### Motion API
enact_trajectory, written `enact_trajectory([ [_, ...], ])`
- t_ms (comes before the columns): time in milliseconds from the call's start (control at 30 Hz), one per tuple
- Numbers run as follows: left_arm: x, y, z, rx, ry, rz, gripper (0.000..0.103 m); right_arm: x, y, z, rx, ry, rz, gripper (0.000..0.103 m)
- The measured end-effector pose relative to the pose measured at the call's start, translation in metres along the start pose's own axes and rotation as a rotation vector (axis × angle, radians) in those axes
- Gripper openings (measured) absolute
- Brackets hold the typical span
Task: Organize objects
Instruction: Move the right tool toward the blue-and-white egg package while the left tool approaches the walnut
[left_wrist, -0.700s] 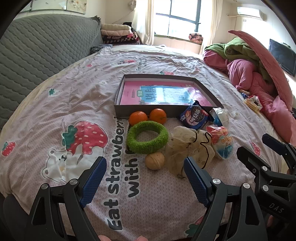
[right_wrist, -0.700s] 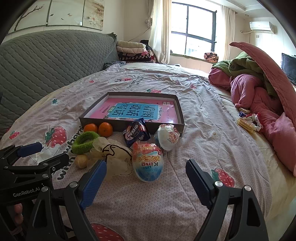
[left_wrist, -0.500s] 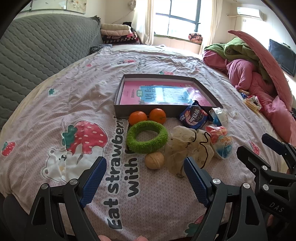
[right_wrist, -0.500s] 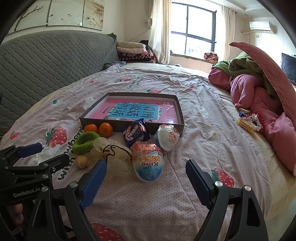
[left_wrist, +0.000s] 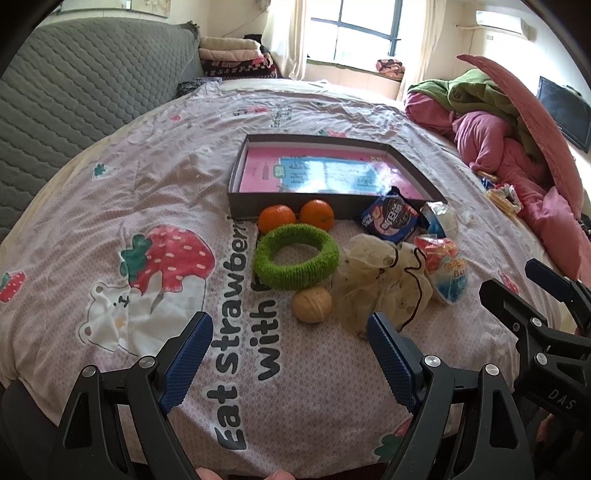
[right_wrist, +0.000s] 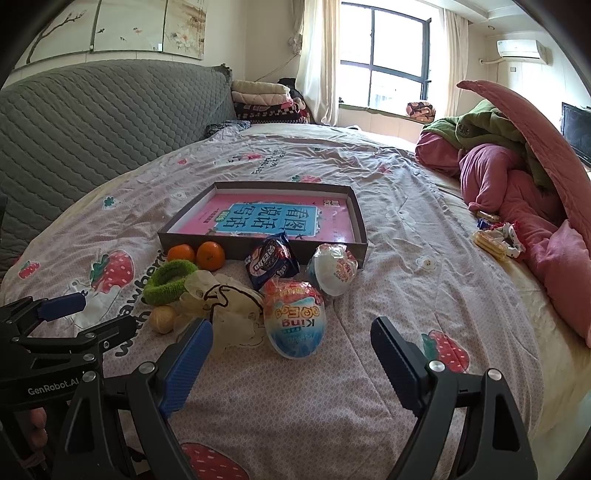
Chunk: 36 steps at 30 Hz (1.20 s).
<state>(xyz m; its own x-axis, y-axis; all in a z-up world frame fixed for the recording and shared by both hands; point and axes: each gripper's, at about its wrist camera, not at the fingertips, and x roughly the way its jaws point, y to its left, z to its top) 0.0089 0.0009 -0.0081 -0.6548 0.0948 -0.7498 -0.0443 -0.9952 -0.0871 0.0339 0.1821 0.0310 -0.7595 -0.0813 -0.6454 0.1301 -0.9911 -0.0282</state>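
Both tongs, left (left_wrist: 290, 360) and right (right_wrist: 291, 363), gape released above the bed (right_wrist: 406, 206). The egg-shaped snack (right_wrist: 294, 317) lies at twelve o'clock of the right tongs, long axis twelve-to-six, before the shallow box (right_wrist: 354, 206).

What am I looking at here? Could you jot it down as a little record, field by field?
Place: bed with a strawberry-print sheet
Container: shallow box with a pink book inside
Loose items: two oranges, green ring, walnut, crumpled bag, cookie packet, two wrapped eggs
Left gripper: open, empty
Right gripper: open, empty
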Motion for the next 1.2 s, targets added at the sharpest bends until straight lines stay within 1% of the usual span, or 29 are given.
enact_trajectory([
  [333, 0.016, 0.004, -0.008, -0.010, 0.066, -0.003, 0.086, 0.010, -0.001, -0.011, 0.000, 0.050, 0.019, 0.087],
  [533, 0.024, 0.007, -0.011, -0.014, 0.103, 0.015, 0.086, 0.014, -0.002, -0.017, -0.004, 0.071, 0.023, 0.087],
  [600, 0.027, 0.008, -0.011, -0.016, 0.120, -0.001, 0.086, 0.015, -0.002, -0.018, -0.003, 0.076, 0.025, 0.087],
  [733, 0.031, 0.008, -0.013, -0.009, 0.144, -0.007, 0.086, 0.018, -0.005, -0.022, 0.008, 0.089, 0.029, 0.087],
  [933, 0.038, 0.006, -0.017, 0.023, 0.151, 0.006, 0.086, 0.025, -0.008, -0.025, 0.024, 0.110, 0.033, 0.087],
  [1100, 0.040, 0.006, -0.016, 0.019, 0.138, -0.019, 0.086, 0.032, -0.010, -0.028, 0.026, 0.120, 0.019, 0.087],
  [1200, 0.044, 0.006, -0.014, 0.023, 0.129, -0.027, 0.086, 0.035, -0.014, -0.028, 0.048, 0.120, 0.019, 0.087],
])
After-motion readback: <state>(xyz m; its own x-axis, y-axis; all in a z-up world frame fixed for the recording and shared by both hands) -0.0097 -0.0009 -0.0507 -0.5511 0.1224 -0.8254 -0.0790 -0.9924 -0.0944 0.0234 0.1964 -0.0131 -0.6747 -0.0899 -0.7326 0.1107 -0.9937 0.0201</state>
